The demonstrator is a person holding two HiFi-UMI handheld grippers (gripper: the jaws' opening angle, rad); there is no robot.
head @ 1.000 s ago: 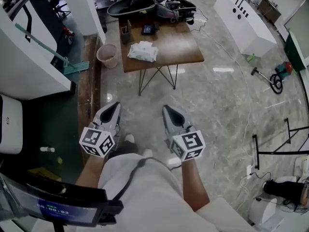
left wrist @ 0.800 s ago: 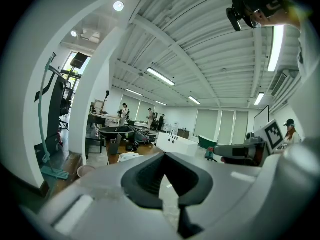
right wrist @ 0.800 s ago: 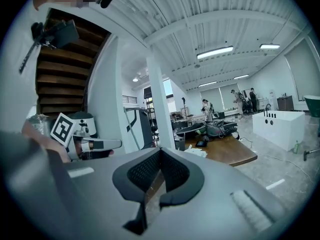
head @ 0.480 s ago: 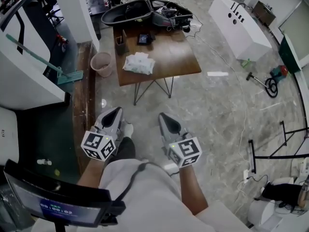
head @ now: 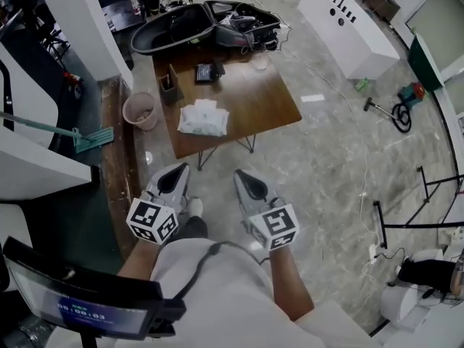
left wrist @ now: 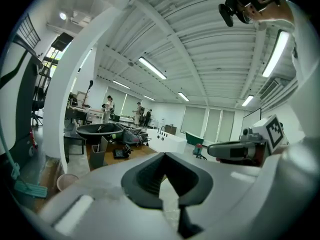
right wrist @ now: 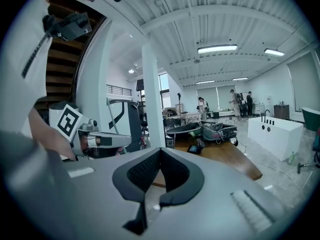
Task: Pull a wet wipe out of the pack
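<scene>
Hanging well short of the desk (head: 268, 94) where the wet wipe pack (head: 203, 118) is lying, the left gripper (head: 180, 171) and right gripper (head: 241, 176) are showing jaws closed on nothing, so arriving unopened is likely risking shoving the pack aside.

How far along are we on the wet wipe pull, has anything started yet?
Nothing done: the wet wipe pack lies untouched on the wooden table, well ahead. In hand: nothing; left gripper and right gripper are shut and empty. Left: approach, grip and pull a wipe.
</scene>
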